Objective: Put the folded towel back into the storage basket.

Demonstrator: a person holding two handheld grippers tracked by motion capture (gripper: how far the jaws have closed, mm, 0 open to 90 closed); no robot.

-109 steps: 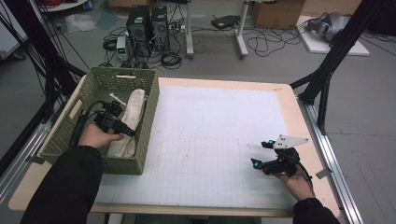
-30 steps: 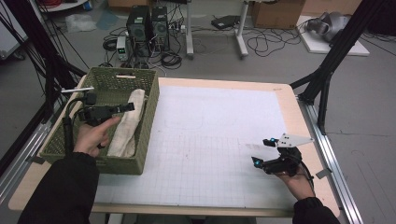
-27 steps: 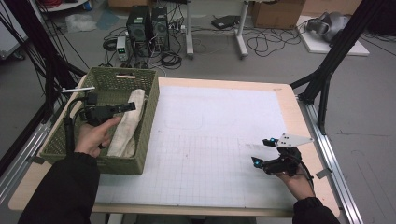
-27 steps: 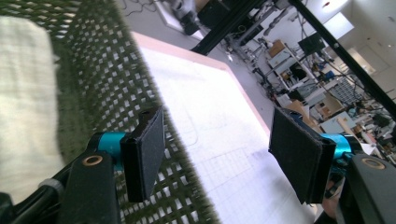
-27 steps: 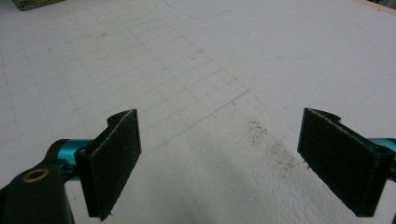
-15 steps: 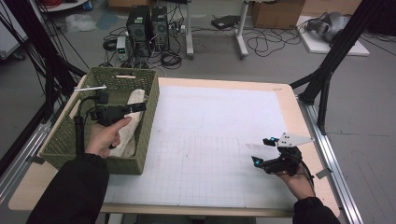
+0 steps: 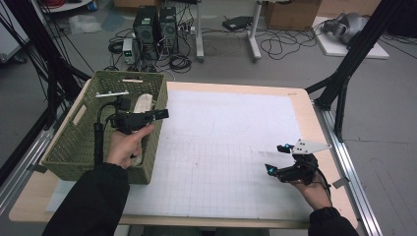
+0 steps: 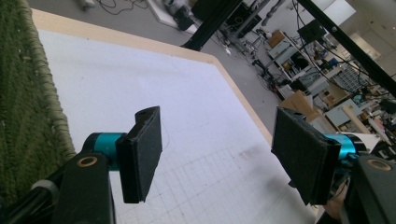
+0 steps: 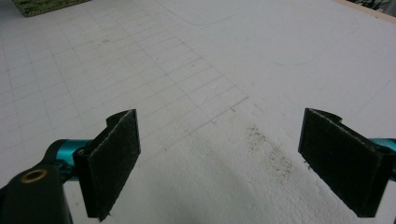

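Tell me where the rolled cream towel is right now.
In the high view, the towel lies inside the green basket at the table's left, just behind the left gripper.

White gridded mat (image 7: 231,142) on wooden table (image 7: 305,105), computer towers (image 7: 157,24) and cables (image 7: 280,46) on floor

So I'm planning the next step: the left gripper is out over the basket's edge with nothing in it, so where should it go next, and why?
Probably back down into the green basket to take the pale cloth. The left gripper hangs over the basket's near-table rim, jaws open with nothing between its pads. The cloth lies in the basket, and the right gripper rests open over the bare white mat.
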